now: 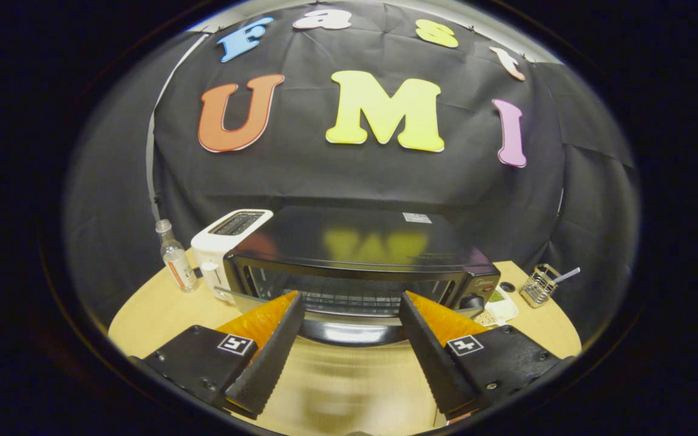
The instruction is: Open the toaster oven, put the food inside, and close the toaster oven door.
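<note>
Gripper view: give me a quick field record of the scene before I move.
oven door: open, lowered toward the gripper
toaster oven: wire rack visible inside
gripper: open, fingers apart, tips at the door, holding nothing
white toaster: left of the oven
bottle: left of the toaster
wire basket: right of the oven

No label reads: the sticker on the toaster oven is too small.

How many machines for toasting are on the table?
2. The black toaster oven sits just ahead of the open gripper, its door down. The white pop-up toaster stands beside it, next to the clear bottle. Others may hide behind.
</note>
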A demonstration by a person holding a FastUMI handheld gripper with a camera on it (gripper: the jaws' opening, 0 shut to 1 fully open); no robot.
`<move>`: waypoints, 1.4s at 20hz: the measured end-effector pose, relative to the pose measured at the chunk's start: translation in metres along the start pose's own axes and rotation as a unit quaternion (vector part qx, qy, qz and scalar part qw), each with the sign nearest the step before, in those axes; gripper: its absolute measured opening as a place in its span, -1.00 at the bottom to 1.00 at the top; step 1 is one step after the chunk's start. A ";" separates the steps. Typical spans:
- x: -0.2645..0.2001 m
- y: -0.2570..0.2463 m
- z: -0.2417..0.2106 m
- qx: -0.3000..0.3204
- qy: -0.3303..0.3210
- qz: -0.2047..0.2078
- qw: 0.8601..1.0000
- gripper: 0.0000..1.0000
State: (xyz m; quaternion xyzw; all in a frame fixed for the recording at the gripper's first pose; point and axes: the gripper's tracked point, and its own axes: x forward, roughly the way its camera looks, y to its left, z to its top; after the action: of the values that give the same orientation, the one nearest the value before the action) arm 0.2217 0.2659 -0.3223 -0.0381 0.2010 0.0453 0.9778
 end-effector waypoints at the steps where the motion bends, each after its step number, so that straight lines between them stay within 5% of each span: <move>1: -0.002 -0.001 -0.003 0.002 0.004 0.000 1.000 1.00; 14: -0.052 0.004 -0.097 -0.022 0.071 0.020 0.997 1.00; 23: -0.048 0.009 -0.175 -0.008 0.161 0.044 0.986 1.00; 28: -0.044 0.008 -0.180 -0.010 0.166 0.053 0.985 1.00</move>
State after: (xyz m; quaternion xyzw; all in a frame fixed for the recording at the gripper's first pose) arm 0.1107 0.2541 -0.4704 -0.0440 0.3622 0.0923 0.9265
